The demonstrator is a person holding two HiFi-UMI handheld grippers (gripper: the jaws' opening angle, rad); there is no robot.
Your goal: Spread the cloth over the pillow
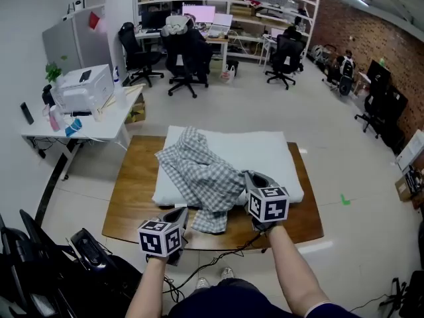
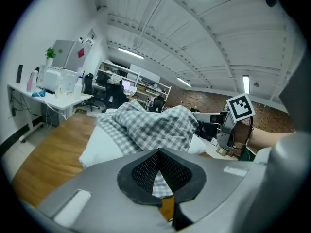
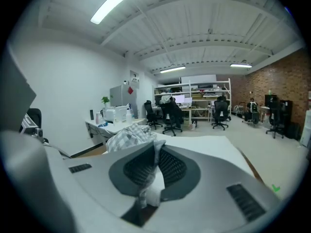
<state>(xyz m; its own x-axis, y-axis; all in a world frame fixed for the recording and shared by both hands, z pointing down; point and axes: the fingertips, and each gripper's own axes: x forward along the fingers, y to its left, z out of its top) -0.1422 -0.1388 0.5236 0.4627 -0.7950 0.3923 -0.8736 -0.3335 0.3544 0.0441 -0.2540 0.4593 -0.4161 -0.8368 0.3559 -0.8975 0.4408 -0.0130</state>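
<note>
A grey-and-white checked cloth lies bunched over the left and middle of a white pillow on a wooden table. My left gripper is at the table's front edge, shut, with a bit of the cloth's hanging front end showing between its pads. My right gripper is over the pillow's front right and is shut on a fold of the cloth. In the left gripper view the cloth heaps ahead and the right gripper shows at the right.
A white desk with a printer stands left of the table. Office chairs and shelving fill the back of the room. Black gear sits at the lower left, and cables run on the floor at my feet.
</note>
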